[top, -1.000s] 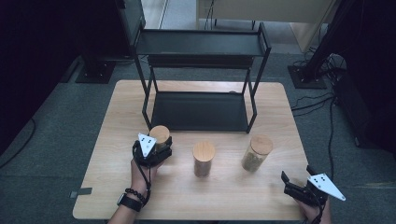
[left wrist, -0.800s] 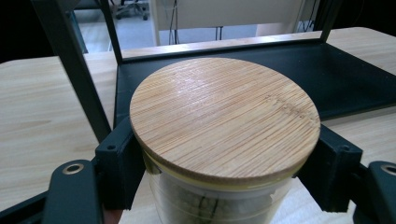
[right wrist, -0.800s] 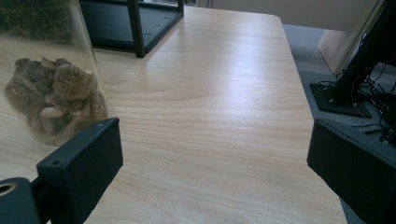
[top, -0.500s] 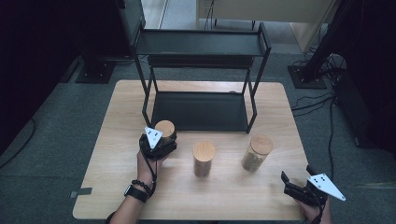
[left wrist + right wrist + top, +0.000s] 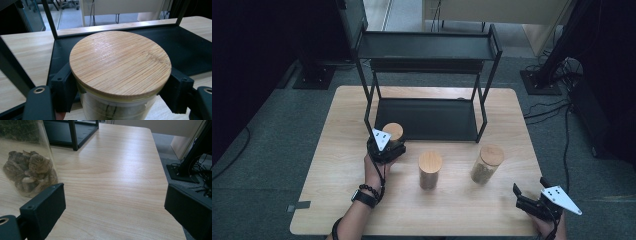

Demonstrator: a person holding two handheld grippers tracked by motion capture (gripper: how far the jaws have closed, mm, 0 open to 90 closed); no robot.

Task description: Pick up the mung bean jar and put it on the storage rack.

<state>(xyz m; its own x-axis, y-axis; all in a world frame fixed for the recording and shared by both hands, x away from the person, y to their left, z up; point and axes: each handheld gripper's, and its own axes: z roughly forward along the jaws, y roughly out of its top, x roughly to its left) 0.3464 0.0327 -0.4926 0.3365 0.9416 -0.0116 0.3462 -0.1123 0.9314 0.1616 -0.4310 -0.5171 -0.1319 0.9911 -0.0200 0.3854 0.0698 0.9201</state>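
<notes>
Jar w/ bamboo lid (image 5: 120,62) sits clenched in the left hand-held gripper (image 5: 385,146), at the front-left corner of the black shelf rack (image 5: 427,47), just over the edge of its lower tray (image 5: 195,52). Step in hand, I'd say: carrying jar onto that tray. Next move needs a push fwd between the rack legs, then set down & let go. Right hand-held gripper (image 5: 532,204) is released, jaws wide, idle on the surface (image 5: 112,170) nr the other two jars (image 5: 430,169) (image 5: 487,162).
</notes>
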